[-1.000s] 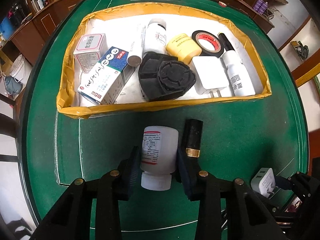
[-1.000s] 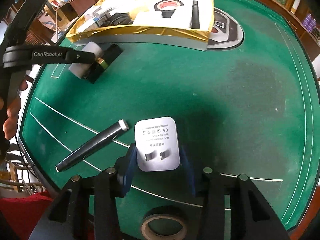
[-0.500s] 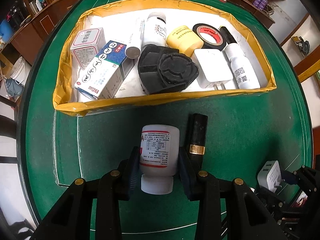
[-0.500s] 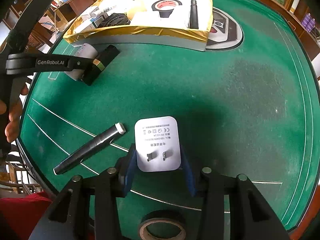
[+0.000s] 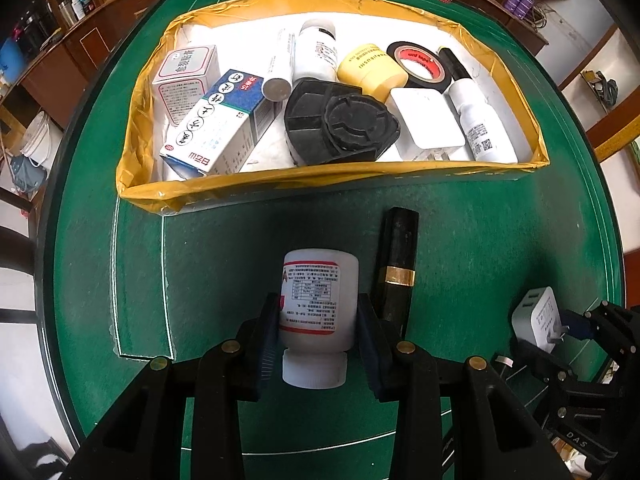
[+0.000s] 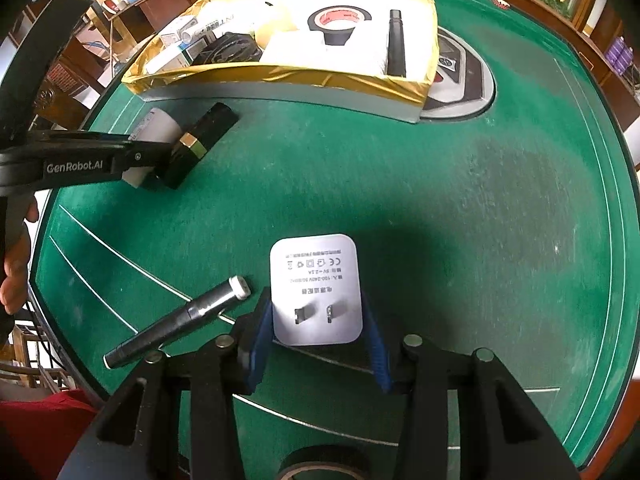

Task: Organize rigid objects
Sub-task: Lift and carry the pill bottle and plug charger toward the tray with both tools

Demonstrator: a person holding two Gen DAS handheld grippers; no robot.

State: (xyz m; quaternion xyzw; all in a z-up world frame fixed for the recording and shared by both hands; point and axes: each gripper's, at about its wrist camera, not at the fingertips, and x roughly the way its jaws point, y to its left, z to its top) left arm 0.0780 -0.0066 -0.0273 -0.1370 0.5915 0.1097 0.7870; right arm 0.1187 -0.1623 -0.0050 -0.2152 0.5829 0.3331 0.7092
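Left wrist view: white labelled pill bottle (image 5: 318, 304), cap nearest, pinched by left gripper (image 5: 318, 332).

1. A lived-in home room is suggested, not a lab or shop.
2. The green felt tabletop (image 6: 460, 168) with white lines and a wooden rim looks like a game table.
3. Dark wooden cabinets (image 5: 60, 60) with bottles on them are seen along the wall.
4. A white bucket (image 5: 38, 140) is seen on the pale floor nearby.
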